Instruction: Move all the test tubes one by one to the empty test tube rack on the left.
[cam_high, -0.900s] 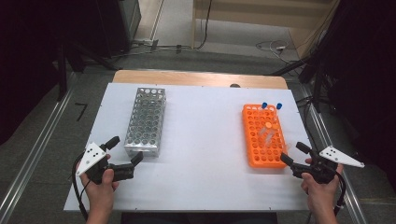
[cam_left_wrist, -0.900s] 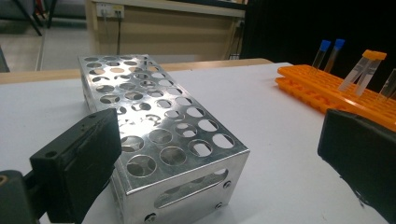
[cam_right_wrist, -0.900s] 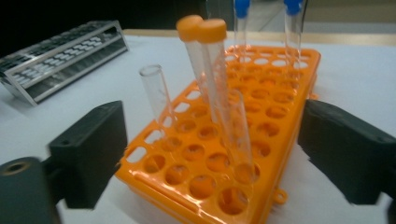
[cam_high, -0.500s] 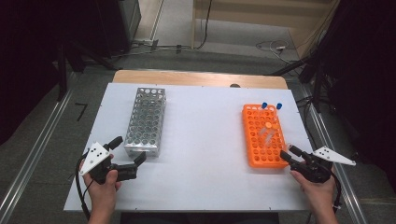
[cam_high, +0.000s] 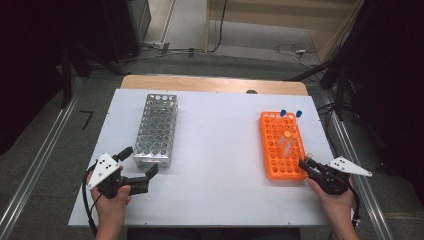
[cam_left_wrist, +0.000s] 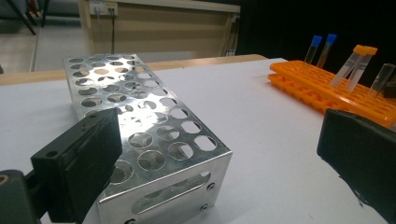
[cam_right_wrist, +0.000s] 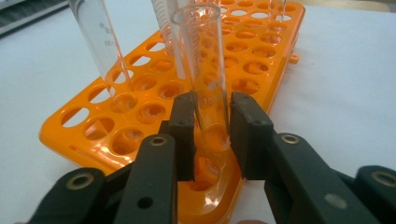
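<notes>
An orange tube rack (cam_high: 282, 145) lies at the right of the white table (cam_high: 220, 150). My right gripper (cam_high: 306, 163) is at its near right corner. In the right gripper view the gripper (cam_right_wrist: 212, 126) is shut on an uncapped clear tube (cam_right_wrist: 201, 70) that stands in a corner hole of the rack (cam_right_wrist: 140, 93). A silver metal rack (cam_high: 156, 127) with empty holes lies at the left. My left gripper (cam_high: 141, 161) is open at that rack's near end, one jaw on each side of the corner (cam_left_wrist: 140, 116), with nothing held.
Two blue-capped tubes (cam_high: 290, 114) stand at the orange rack's far end, and orange-capped tubes (cam_high: 290, 137) lean in its middle. Another clear tube (cam_right_wrist: 100, 51) stands just left of the held one. Metal rails run along both sides of the table.
My right gripper has moved left and forward to the orange rack's near corner and its jaws now hold the clear tube. My left gripper has shifted slightly toward the metal rack.
</notes>
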